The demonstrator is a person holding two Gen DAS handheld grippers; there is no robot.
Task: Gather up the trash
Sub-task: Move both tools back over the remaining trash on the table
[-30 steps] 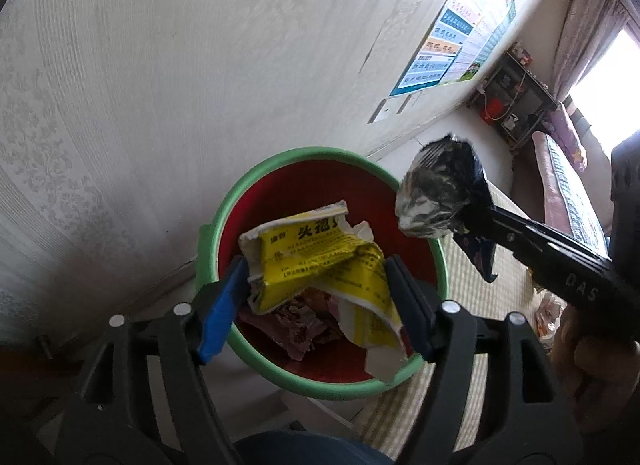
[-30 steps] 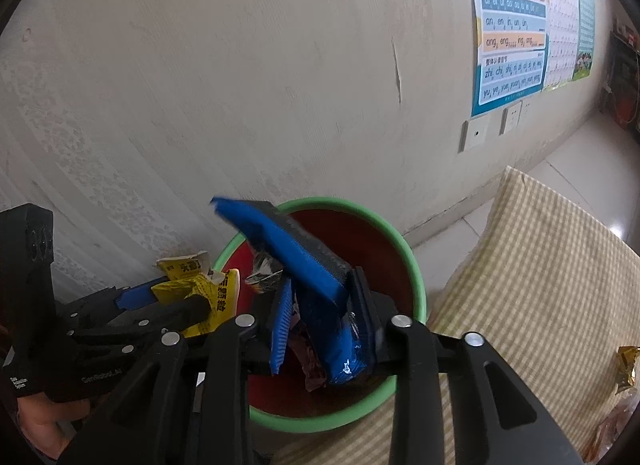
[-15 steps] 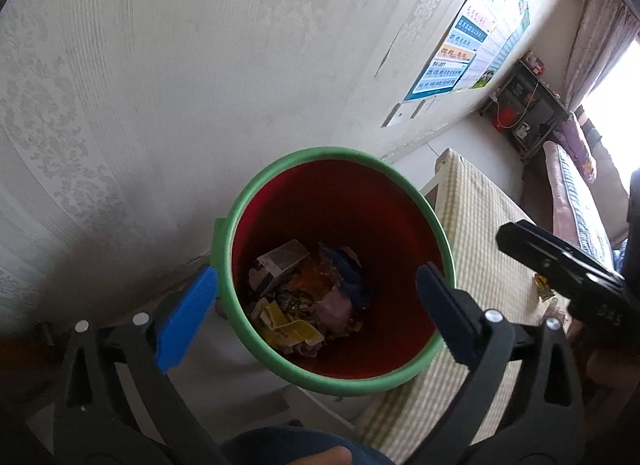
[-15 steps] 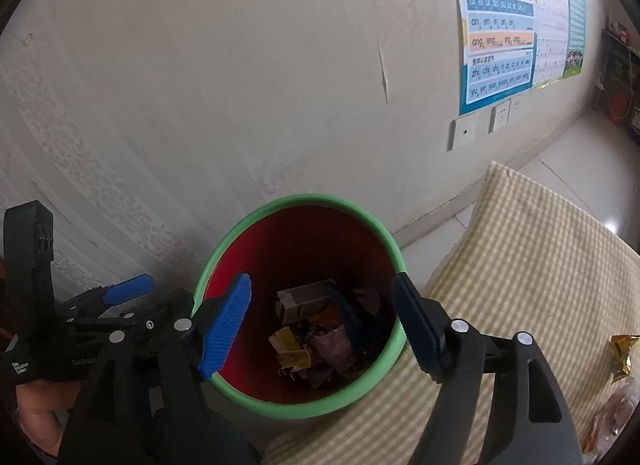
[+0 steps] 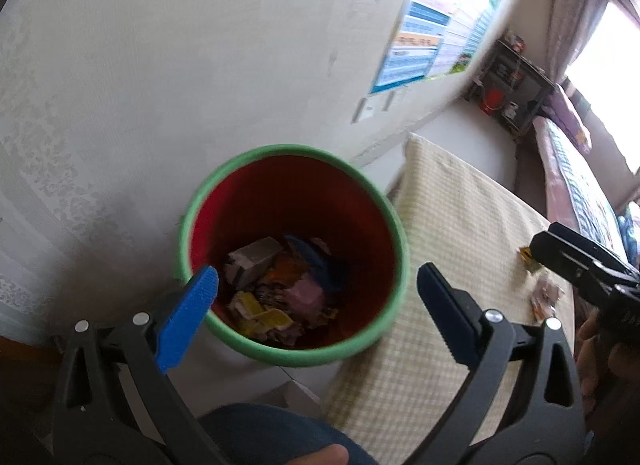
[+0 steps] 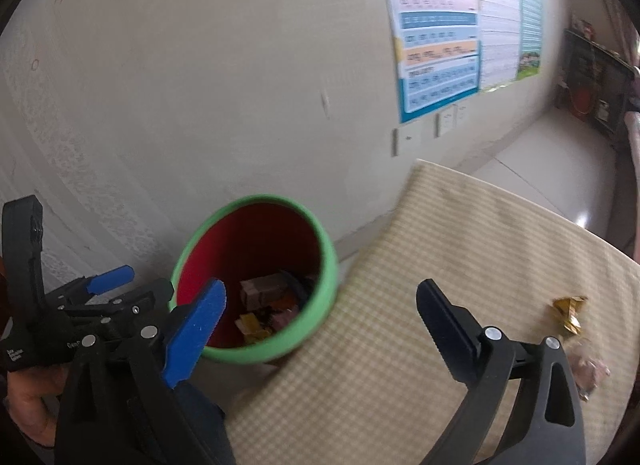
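Round bin, green rim, red smooth wall, seen beside checked cloth table's edge. Crumpled wrappers heaped at bin bottom. Left gripper spread wide, nothing clamped. Right gripper jaws just opened, nothing between. Gold wrapper seen near table's right edge.

Both tools are held tilted downward; the left tool is spread wide and empty, the right tool has just been opening, nothing between its jaws.

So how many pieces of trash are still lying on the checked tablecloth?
2 clear: a gold wrapper near the cloth's far right, and a pale crumpled wrapper just nearer the camera. More may be hidden beyond the frame edge.
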